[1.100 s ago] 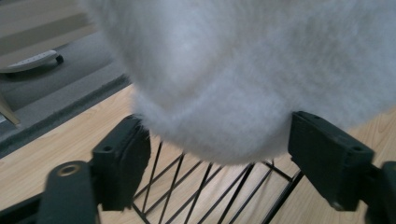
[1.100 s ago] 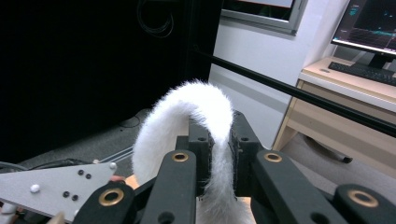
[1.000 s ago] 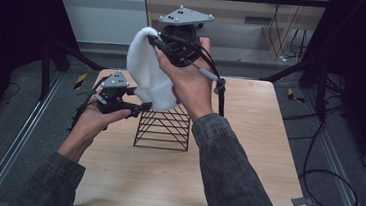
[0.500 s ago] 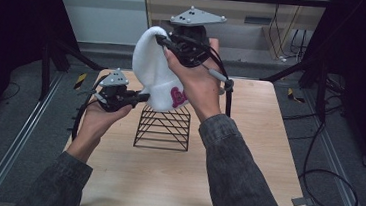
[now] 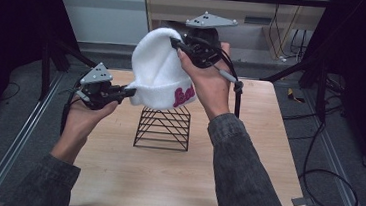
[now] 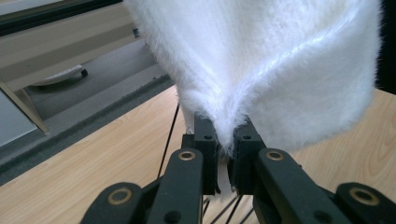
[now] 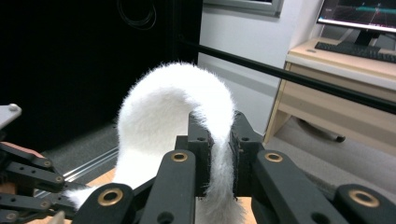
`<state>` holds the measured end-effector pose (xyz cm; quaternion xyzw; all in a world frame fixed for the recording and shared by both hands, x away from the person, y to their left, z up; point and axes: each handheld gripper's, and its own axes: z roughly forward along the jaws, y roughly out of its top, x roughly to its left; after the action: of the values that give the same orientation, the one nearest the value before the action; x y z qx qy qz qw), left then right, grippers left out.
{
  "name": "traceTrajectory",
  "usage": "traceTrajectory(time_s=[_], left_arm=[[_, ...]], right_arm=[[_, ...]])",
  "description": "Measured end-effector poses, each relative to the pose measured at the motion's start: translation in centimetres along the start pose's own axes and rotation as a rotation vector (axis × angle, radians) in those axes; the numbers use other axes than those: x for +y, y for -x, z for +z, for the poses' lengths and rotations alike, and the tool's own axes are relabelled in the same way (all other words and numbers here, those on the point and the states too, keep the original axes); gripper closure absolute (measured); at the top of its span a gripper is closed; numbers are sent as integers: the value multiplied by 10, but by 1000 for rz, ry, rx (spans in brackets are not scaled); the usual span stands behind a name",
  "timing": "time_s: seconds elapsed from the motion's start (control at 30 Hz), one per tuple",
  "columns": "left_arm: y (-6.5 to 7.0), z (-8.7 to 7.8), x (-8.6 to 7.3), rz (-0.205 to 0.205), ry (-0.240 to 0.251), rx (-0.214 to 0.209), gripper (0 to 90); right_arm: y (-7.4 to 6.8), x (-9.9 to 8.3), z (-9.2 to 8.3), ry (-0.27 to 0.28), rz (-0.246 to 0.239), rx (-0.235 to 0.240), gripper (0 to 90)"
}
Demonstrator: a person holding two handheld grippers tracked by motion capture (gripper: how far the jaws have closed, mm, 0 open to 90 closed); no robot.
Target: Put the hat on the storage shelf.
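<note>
Since the earlier frames the left tongs point(image 5: 131, 91) have just been closing and now pinch the brim of the fluffy white knit beanie with pink lettering point(image 5: 160, 76); before, they sat just short of it, jaws apart. Hat has also shifted a bit to the right & up with the right hand.

Now: both tongs shut on the hat. Left gripper view shows the jaws clamped on a fold of white fur at the lower edge point(image 6: 226, 135). Right gripper view shows the right tongs point(image 7: 219, 154) squeezing a strip of the hat's fabric, the rest arching away over the top. In the high view the right tongs point(image 5: 176, 44) hold the crown at the far side, the left ones hold the brim at the left, so the hat hangs in the air, stretched between them, w/ the opening facing down & near.

Hat is above the black wire pyramid-shaped stand point(image 5: 164, 127), which sits mid-table on the light wooden table point(image 5: 243, 188); hat's lower edge looks clear of the stand's tip, not touching.

Step in hand, my read: spreading/holding the hat ready to seat it on the stand. Next move prob. needs the opening centred over the tip, then both hands lowering together, brim kept open so the wire doesn't snag the fur.
</note>
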<state>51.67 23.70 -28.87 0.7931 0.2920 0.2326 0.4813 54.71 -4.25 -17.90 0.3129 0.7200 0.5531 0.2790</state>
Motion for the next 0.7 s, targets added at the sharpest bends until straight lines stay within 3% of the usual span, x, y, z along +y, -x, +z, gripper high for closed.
traceTrajectory(time_s=[0.33, 0.5, 0.57, 0.7], left_arm=[[12, -11, -2, 40, 3, 23, 837], [5, -10, -4, 18, 3, 33, 836], [4, -6, -5, 26, -15, 31, 836], [1, 7, -9, -2, -24, -2, 836]], right_arm=[[3, -23, 1, -26, 19, 16, 817], [10, -33, 10, -34, 57, 18, 816], [11, -35, 14, -50, 55, 15, 815], [13, -41, 22, -75, 48, 9, 815]])
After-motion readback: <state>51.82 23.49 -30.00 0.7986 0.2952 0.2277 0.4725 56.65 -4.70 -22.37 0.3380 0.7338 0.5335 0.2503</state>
